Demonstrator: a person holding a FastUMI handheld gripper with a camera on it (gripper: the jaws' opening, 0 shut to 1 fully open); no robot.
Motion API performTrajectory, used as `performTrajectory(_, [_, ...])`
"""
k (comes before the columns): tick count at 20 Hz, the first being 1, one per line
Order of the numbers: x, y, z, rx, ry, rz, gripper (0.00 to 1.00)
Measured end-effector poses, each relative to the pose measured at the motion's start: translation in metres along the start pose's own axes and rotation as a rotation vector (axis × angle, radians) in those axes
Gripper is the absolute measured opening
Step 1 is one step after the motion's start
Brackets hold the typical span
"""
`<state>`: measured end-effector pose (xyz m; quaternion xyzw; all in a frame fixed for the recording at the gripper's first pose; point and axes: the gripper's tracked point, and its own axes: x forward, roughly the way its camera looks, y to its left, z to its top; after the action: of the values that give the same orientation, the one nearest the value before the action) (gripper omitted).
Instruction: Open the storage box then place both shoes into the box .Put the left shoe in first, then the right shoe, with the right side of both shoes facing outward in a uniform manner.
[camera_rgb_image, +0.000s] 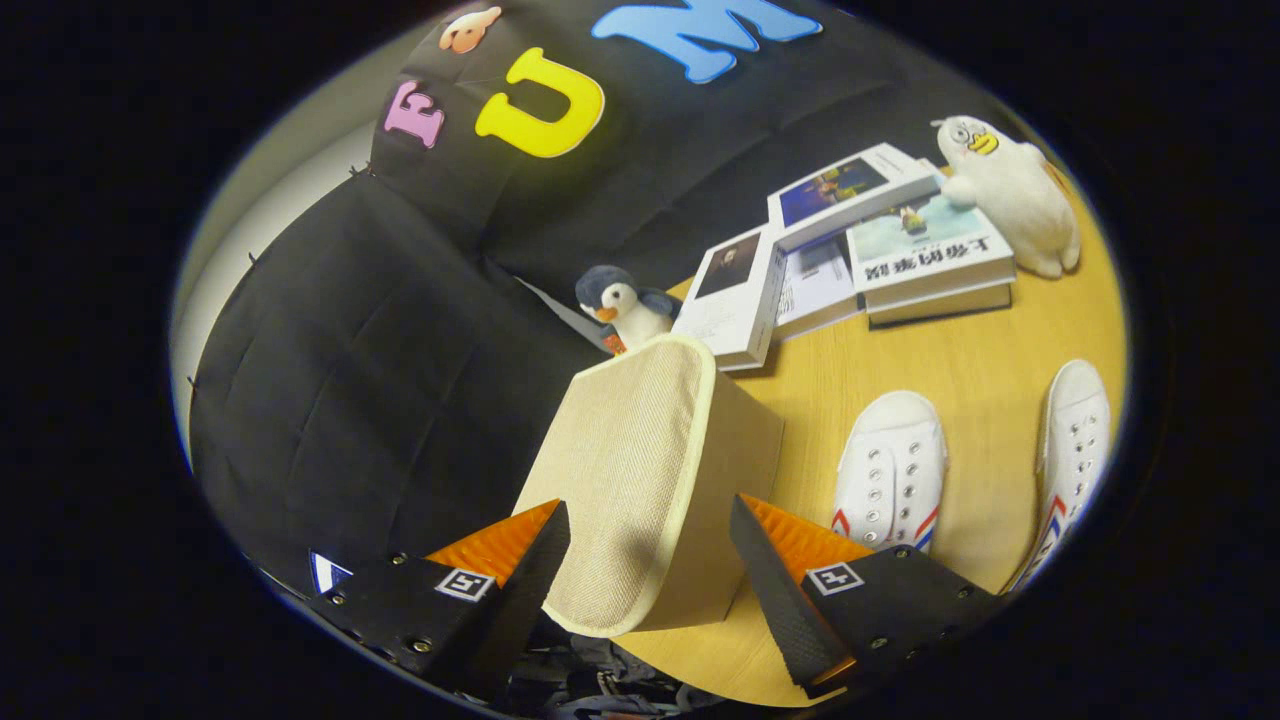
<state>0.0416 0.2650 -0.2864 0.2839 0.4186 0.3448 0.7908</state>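
- My gripper (650, 560): fingers spread wide, the beige fabric storage box (650, 480) between them, lid flap nearest, neither finger clearly pressing it.
- Two white canvas shoes (892, 470) (1075, 440): on the wooden table (960, 360), right of my fingers.

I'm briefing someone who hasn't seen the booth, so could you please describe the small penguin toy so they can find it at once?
Start at the beige fabric storage box on the wooden table, which sits between the open gripper fingers. Just beyond its top edge, beside the books, stands the penguin toy: dark blue-grey with an orange beak, unlike the larger white plush.
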Motion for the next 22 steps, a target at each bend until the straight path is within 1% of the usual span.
performTrajectory(3, [0.015, 0.002, -0.006, 0.125, 0.042, 0.069, 0.97])
performTrajectory(5, [0.021, 0.004, -0.009, 0.182, 0.062, 0.098, 0.96])
performTrajectory(8, [0.027, 0.002, -0.014, 0.227, 0.106, 0.094, 0.95])
performTrajectory(9, [0.029, 0.004, -0.011, 0.246, 0.104, 0.104, 0.92])
performTrajectory(10, [0.029, 0.008, -0.006, 0.27, 0.098, 0.118, 0.76])
performTrajectory(11, [0.029, 0.011, -0.005, 0.284, 0.093, 0.124, 0.67])
performTrajectory(12, [0.031, 0.013, -0.004, 0.284, 0.09, 0.128, 0.49])
performTrajectory(13, [0.026, 0.014, 0.0, 0.279, 0.087, 0.125, 0.44])
performTrajectory(14, [0.019, 0.017, 0.006, 0.277, 0.087, 0.139, 0.34])
performTrajectory(17, [0.009, 0.043, 0.019, 0.256, 0.078, 0.199, 0.33])
performTrajectory(22, [0.001, 0.102, 0.041, 0.164, 0.062, 0.276, 0.33])
